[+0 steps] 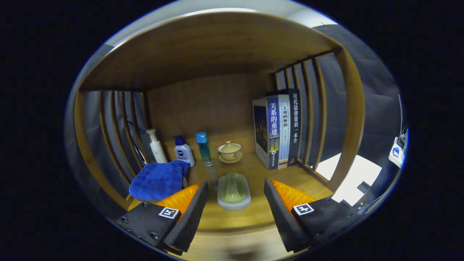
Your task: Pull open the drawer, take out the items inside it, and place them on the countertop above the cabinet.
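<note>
I have the gripper point(235, 203) at the bottom centre of the frame with its 2 fingers spread wide apart, gripping nothing. In the gap between them, lying on the wooden countertop point(261, 214), sits 1 pale green soap dish point(233, 191) on a light base, touching neither finger.

Left of centre, just above my left finger, I count 1 blue cloth point(159, 180), bunched into a heap.

Along the back wall, in the middle of the frame, I count 3 bottles in a row: 1 white pump bottle point(156, 146) furthest left, 1 white bottle with a dark blue cap point(183, 151) beside it, and 1 slim blue see-through bottle point(203, 148) to their right. Next comes 1 cream lidded tea bowl point(230, 151) on its saucer.

At centre right I count 3 books point(277, 128) standing upright together, spines toward me, against the slatted side panel point(311, 108).

I cannot see the drawer from here; the countertop's front edge runs across the bottom of the frame between my fingers.
</note>
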Motion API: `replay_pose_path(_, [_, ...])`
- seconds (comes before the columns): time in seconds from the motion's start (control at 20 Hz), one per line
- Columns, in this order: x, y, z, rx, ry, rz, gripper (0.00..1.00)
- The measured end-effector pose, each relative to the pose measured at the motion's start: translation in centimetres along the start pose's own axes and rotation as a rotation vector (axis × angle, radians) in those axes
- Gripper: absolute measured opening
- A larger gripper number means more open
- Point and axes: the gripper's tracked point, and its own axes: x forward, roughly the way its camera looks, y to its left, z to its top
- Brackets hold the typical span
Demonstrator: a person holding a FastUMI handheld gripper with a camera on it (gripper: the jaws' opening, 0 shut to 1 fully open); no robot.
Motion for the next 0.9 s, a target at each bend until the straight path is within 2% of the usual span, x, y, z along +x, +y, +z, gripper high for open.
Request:
replay_pose_path(0.2, [-5.5,0.3,0.4,-0.058,-0.095,0.012,0.99])
replay_pose_path(0.35, [-9.4,0.5,-1.1,-0.106,-0.128,0.001,0.98])
replay_pose_path(0.6, [-14.1,1.2,-5.2,-0.088,-0.112,0.004,0.98])
replay_pose_path(0.9, [-16.9,2.2,-11.6,-0.077,-0.041,0.026,0.98])
